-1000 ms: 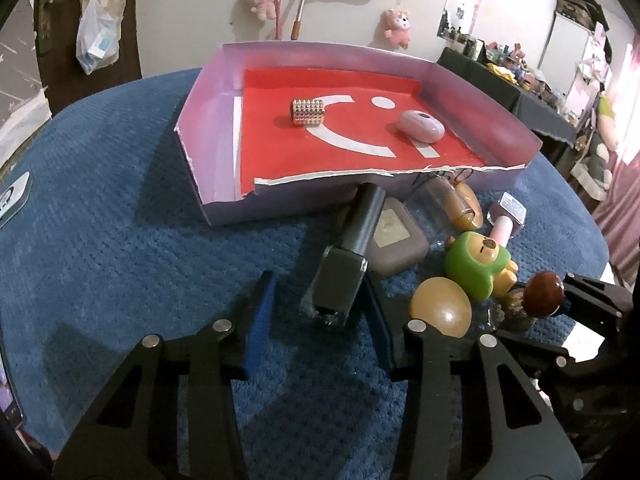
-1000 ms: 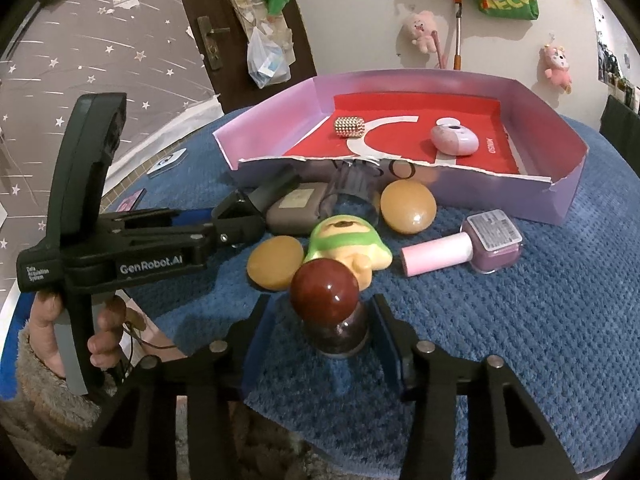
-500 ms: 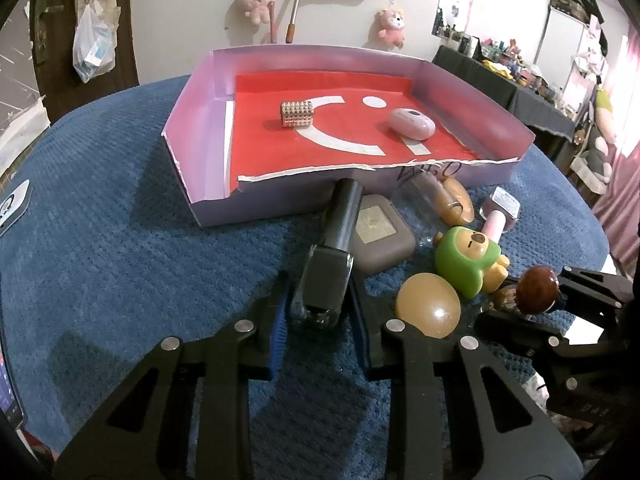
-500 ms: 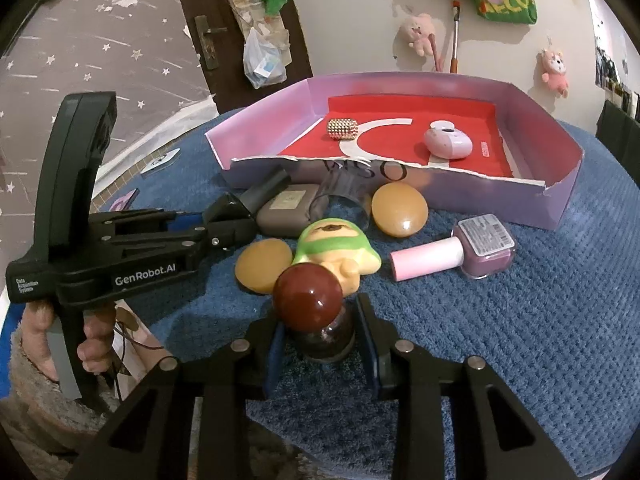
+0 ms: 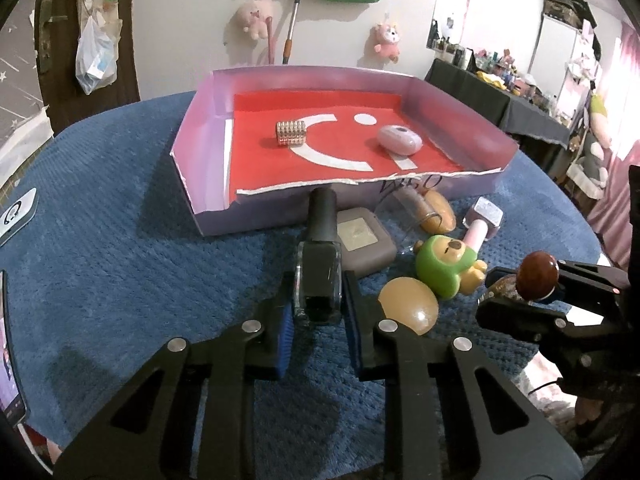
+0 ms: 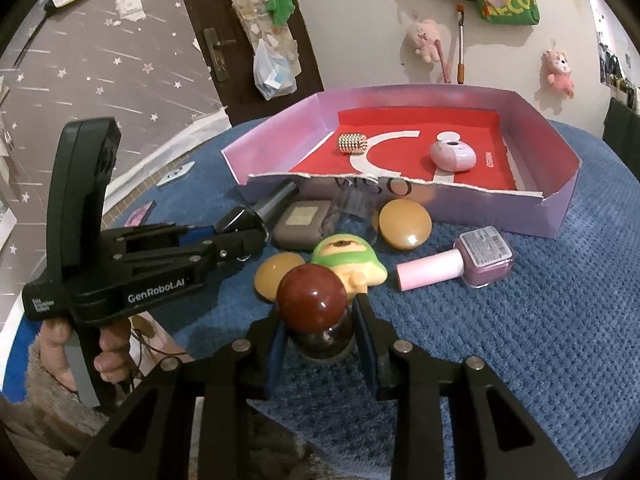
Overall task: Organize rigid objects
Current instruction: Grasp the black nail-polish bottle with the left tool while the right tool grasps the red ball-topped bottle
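Note:
My left gripper [image 5: 318, 300] is shut on a dark nail polish bottle [image 5: 320, 268] lying on the blue cloth, cap pointing at the pink box [image 5: 208, 152]. My right gripper [image 6: 322, 336] is shut on a small bottle with a round brown cap [image 6: 312, 300]; it also shows in the left wrist view [image 5: 536, 276]. The box [image 6: 560, 196] has a red floor and holds a bead roll [image 5: 291, 133] and a pink oval case [image 5: 400, 140]. In front of it lie a green bear toy [image 5: 444, 268], a pink nail polish [image 6: 456, 268], a brown case [image 5: 360, 240] and amber domes [image 6: 404, 224].
A clear glass piece [image 6: 352, 208] lies against the box's front wall. The table is covered by a blue cloth [image 5: 120, 260]. A phone [image 5: 10, 344] lies at its left edge. Plush toys hang on the far wall, and a door stands at the left.
Both grippers have closed: the left one onto the dark nail polish bottle, the right one onto the brown-capped bottle. Both views have drawn slightly nearer and higher.

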The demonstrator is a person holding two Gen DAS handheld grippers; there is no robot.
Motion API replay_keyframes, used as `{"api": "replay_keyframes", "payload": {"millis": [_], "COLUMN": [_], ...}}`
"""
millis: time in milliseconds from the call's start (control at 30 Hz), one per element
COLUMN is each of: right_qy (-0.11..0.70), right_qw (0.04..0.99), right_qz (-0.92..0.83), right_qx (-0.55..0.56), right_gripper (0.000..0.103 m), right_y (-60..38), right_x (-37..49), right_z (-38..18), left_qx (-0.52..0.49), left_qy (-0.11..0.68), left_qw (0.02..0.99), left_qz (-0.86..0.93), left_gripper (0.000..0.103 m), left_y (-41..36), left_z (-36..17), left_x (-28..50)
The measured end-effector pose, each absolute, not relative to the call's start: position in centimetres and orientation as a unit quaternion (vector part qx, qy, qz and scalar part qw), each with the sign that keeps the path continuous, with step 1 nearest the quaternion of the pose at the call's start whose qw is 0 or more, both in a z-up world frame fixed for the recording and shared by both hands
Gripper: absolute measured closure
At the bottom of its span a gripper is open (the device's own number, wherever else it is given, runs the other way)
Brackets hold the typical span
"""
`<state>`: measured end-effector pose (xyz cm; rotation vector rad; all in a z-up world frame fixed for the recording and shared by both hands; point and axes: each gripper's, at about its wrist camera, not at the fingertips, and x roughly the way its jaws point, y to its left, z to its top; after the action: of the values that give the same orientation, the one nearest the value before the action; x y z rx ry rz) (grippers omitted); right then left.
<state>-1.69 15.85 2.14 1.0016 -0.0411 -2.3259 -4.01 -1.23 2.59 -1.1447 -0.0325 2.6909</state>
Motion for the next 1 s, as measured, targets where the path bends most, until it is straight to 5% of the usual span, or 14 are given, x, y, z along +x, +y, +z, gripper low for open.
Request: {"api": "replay_keyframes", "payload": {"millis": [1000], "right_qy": [-0.019], "right_qw": [0.315], "right_qz": [-0.885], "right_qx": [0.342], "right_gripper": [0.069], "right_y": [16.3], "right_x": [-2.7], "right_z": [5.7], "left_qx": [-0.347], "left_qy": [-0.026], "left_qw": [0.122], "left_qz": [0.929], "left_gripper": [0.083], "left_y": [-1.4], "left_z": [5.6], "left_x": [-2.6]}}
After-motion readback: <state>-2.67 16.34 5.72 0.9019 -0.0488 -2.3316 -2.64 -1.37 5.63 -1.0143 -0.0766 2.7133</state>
